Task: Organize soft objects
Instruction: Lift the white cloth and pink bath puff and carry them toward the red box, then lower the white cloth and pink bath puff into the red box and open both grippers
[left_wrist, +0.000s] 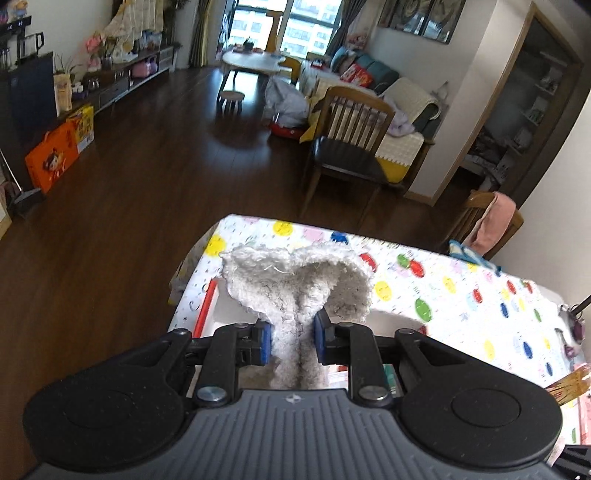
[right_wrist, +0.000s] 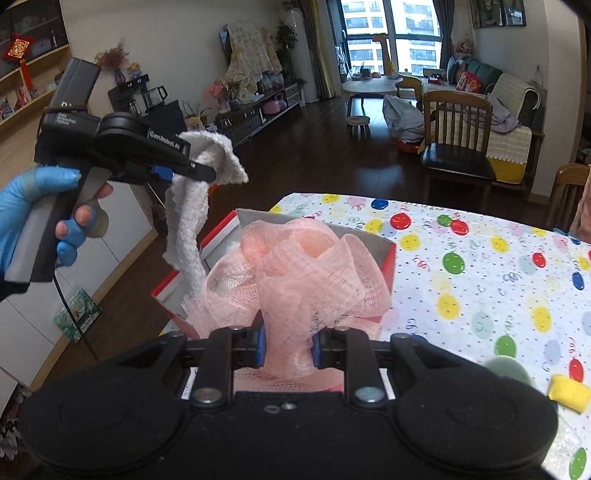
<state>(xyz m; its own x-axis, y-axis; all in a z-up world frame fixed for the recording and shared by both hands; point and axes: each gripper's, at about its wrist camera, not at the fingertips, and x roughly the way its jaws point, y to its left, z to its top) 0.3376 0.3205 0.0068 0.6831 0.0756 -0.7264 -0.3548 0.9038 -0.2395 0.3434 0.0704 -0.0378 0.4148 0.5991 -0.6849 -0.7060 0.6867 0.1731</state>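
Both grippers' fingers clamp soft things above the red-and-white box (right_wrist: 386, 266) at the near left of the balloon-print table (right_wrist: 480, 280): left gripper (left_wrist: 293, 341) pinches a grey-white fluffy cloth (left_wrist: 295, 284), right gripper (right_wrist: 288, 345) a pink mesh sponge (right_wrist: 295, 273).

Balloon-print table (right_wrist: 480, 280), red box (right_wrist: 389, 258), yellow sponge (right_wrist: 569, 397)

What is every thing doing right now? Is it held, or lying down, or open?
Left tongs: shut on the white fluffy cloth.
White fluffy cloth: held up, hanging limp.
Right tongs: shut on the pink mesh puff.
Pink mesh puff: held, bunched up over the box.
Red and white box: open, on the table.
Yellow sponge: lying loose on the table.
Spotty tablecloth: spread flat.
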